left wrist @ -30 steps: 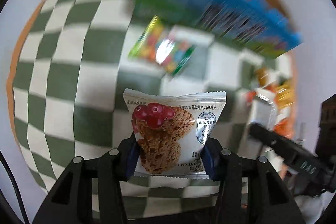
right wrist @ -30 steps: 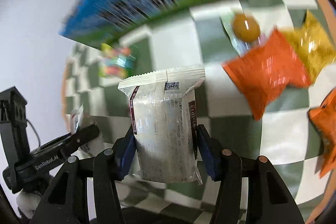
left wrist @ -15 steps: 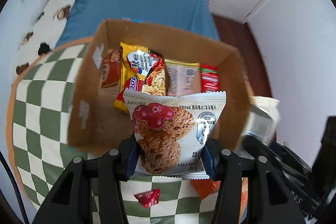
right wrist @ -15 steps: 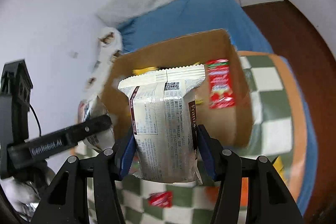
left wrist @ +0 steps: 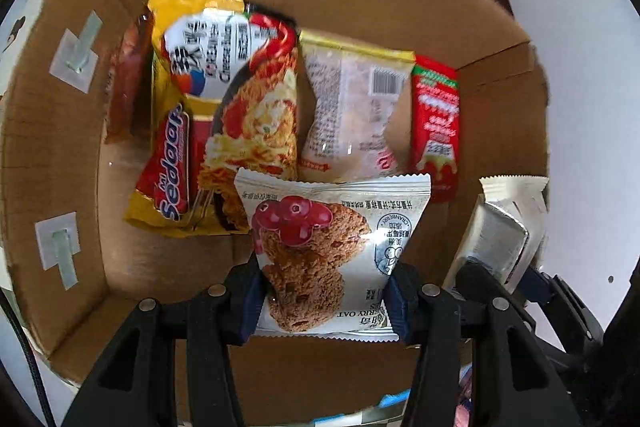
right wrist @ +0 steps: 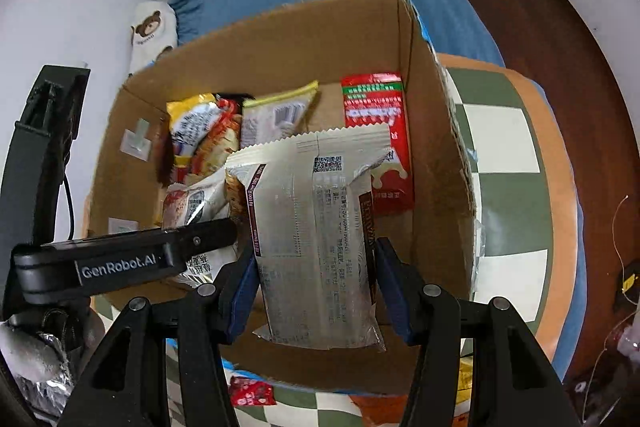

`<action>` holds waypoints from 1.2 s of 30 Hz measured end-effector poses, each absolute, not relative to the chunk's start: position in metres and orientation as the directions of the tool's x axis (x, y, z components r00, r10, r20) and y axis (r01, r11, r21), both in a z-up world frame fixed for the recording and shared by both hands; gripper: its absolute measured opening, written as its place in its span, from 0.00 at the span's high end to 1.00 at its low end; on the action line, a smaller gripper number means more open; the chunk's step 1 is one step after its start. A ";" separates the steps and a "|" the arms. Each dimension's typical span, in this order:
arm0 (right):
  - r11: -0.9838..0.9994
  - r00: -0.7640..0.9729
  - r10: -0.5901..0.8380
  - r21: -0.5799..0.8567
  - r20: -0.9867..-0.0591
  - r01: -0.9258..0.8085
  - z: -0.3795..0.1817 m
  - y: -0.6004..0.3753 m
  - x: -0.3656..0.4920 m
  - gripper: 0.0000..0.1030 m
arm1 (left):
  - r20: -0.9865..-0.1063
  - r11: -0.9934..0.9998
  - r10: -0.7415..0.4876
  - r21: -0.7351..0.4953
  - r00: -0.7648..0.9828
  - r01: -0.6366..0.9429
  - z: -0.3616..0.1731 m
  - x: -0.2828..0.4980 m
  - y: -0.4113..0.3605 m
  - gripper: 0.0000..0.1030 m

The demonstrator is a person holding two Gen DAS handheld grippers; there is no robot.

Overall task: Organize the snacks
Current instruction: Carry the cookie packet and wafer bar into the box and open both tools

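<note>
1. Across most of the left wrist view, an open brown cardboard box (left wrist: 52,147) is seen from above, its floor bare along the lower left of the frame; in the right wrist view the same box fills the centre, standing on a green-and-white chequered cloth (right wrist: 508,195) at the right edge.
2. Inside the box, toward the upper middle of the frame, packets are stood in a row: a yellow-and-red noodle packet (left wrist: 224,115), a pale packet with a barcode and yellow top seam (left wrist: 352,115), and a narrow red sachet (left wrist: 435,131) at the right end, near the box wall.
3. At lower centre of the right wrist view, a white foil snack packet with printed back and zigzag seam (right wrist: 316,243) is clenched upright by the right gripper (right wrist: 316,287), over the near part of the box.
4. At lower centre of the left wrist view, a white cranberry oat cookie packet (left wrist: 332,247) is pinched at both edges by the left gripper (left wrist: 326,301), likewise over the box floor.
5. The step in hand is judged to be the delivery of both packets into the box; neither is yet set down.
6. Next, each packet would need to be lowered to bare floor before the row, kept upright, and let go only once supported, so the standing packets are not toppled.
</note>
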State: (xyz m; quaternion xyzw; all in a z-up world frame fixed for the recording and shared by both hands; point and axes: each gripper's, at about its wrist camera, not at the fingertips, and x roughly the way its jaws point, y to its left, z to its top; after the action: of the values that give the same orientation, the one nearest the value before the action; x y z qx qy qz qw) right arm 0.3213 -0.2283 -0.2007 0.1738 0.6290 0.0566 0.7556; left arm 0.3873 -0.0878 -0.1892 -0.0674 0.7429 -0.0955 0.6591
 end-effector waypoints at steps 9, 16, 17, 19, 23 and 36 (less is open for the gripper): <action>0.942 0.136 0.299 0.315 -0.945 0.114 -0.220 -0.225 0.313 0.33 | -0.971 0.979 -0.192 -0.199 -0.139 0.037 -0.207 0.390 -0.098 0.53; 0.963 0.116 0.235 0.247 -0.965 0.103 -0.220 -0.217 0.316 0.09 | -0.979 0.978 -0.187 -0.193 -0.080 0.074 -0.191 0.389 -0.091 0.14; 0.967 0.118 0.225 0.237 -0.967 0.098 -0.220 -0.215 0.316 0.09 | -0.981 0.979 -0.180 -0.186 -0.075 0.081 -0.190 0.389 -0.091 0.14; 0.972 0.123 0.205 0.218 -0.971 0.094 -0.220 -0.213 0.315 0.09 | -0.983 0.980 -0.175 -0.179 -0.061 0.084 -0.186 0.390 -0.088 0.14; 0.975 0.151 0.179 0.196 -0.972 0.107 -0.216 -0.211 0.313 0.09 | -0.990 0.985 -0.142 -0.141 -0.005 0.103 -0.177 0.381 -0.084 0.14; 0.977 0.313 0.128 0.173 -0.941 0.122 -0.168 -0.213 0.280 0.09 | -0.955 0.992 -0.076 -0.043 0.286 0.122 -0.105 0.352 -0.053 0.14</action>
State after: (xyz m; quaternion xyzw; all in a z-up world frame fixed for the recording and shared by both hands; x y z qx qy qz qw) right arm 0.2803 -0.2128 -0.1680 0.1063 0.5859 0.0018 0.8034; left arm 0.3516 -0.0533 -0.1049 0.0192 0.5943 -0.0617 0.8016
